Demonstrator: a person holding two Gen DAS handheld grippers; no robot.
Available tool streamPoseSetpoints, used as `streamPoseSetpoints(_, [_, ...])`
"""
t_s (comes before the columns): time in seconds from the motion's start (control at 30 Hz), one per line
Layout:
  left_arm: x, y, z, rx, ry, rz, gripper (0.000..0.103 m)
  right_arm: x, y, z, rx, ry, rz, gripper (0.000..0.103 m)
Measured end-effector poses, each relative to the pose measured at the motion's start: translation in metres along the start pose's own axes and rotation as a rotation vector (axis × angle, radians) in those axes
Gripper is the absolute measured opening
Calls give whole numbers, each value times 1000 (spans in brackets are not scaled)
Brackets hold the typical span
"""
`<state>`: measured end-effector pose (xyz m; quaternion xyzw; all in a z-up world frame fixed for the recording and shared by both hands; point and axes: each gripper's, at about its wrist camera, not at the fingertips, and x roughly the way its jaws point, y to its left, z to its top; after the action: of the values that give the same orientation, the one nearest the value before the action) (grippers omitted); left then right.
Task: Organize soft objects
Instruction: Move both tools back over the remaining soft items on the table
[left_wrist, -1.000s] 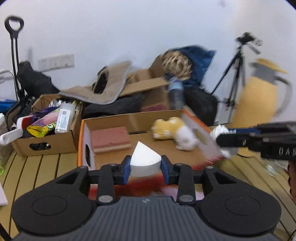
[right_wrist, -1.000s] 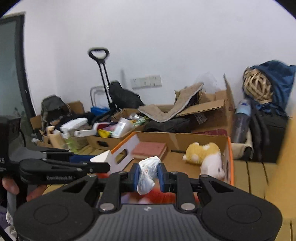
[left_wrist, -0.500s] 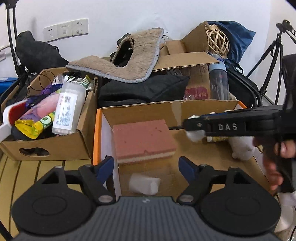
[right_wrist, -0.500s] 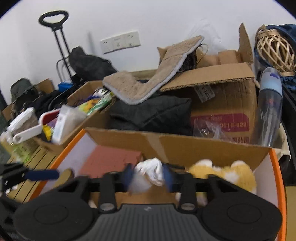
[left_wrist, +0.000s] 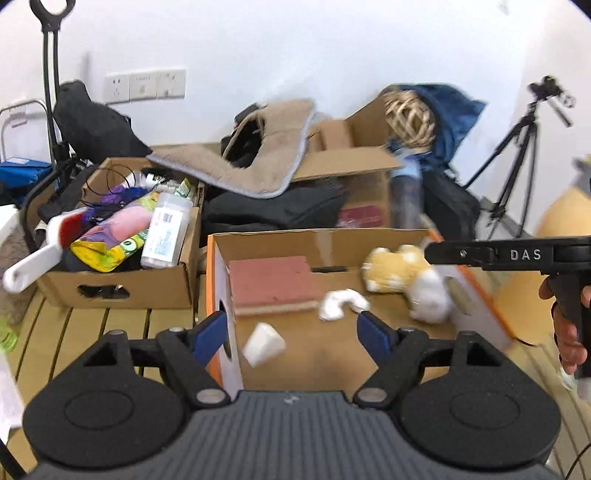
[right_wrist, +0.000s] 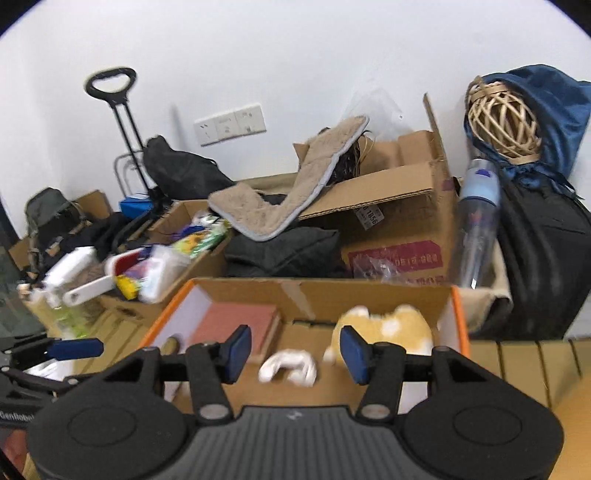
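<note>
white wedge (left_wrist: 263, 344) in cardboard box (left_wrist: 317, 238), tip toward left wall

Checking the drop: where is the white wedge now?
In the left wrist view, the white wedge lies in the orange-edged box, near its left wall, before the pink sponge.

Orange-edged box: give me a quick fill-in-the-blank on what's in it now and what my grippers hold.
1. The pink sponge block lies at the box's ____ end in the left wrist view.
2. The white wedge lies ____ the orange-edged box.
3. The left gripper holds ____.
4. The plush toy is yellow and ____.

Missing: left; inside; nothing; white
</note>
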<state>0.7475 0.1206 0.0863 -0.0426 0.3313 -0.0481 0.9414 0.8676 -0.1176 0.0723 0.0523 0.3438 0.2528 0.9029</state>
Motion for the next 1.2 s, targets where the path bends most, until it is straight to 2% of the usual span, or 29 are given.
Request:
streamPoseSetpoints(0.13, [-62,-12,-15,38,-39,2,80,-68,12,-23,-34,-9,4,53])
streamPoseSetpoints(0.23, [-116,-22,-34,61,-97,7,83,-126,24,-43,-53,-49,25,59])
streamPoseSetpoints(0.27, [-135,-26,-44,68,-120,3,84,-147,28,-52,-58,-67,39,63])
streamPoseSetpoints(0.43, [-207,-46,-103,91,-193,-28,89,-231,47,-100,-110,-138,69,69])
streamPoseSetpoints(0.67, [-277,-82,-191,181,-291,-5,93,-312,77,-188,-166,-206,51,71])
streamPoseSetpoints(0.73, [-295,-91,-215,185,-318,-12,94,-331,87,-216,-180,-225,50,72])
streamPoseSetpoints(0.83, [-318,-98,-245,154,-339,-47,97,-357,101,-254,-186,-271,43,80])
streamPoseSetpoints(0.93, [-330,-99,-271,117,-337,-59,97,-374,112,-289,-170,-310,4,82])
streamPoseSetpoints(1.07, [-334,-93,-285,73,-317,-55,97,-377,116,-322,-138,-312,-34,82])
streamPoseSetpoints(1.2, [-324,-91,-284,65,-298,-46,97,-363,110,-336,-109,-269,-48,82])
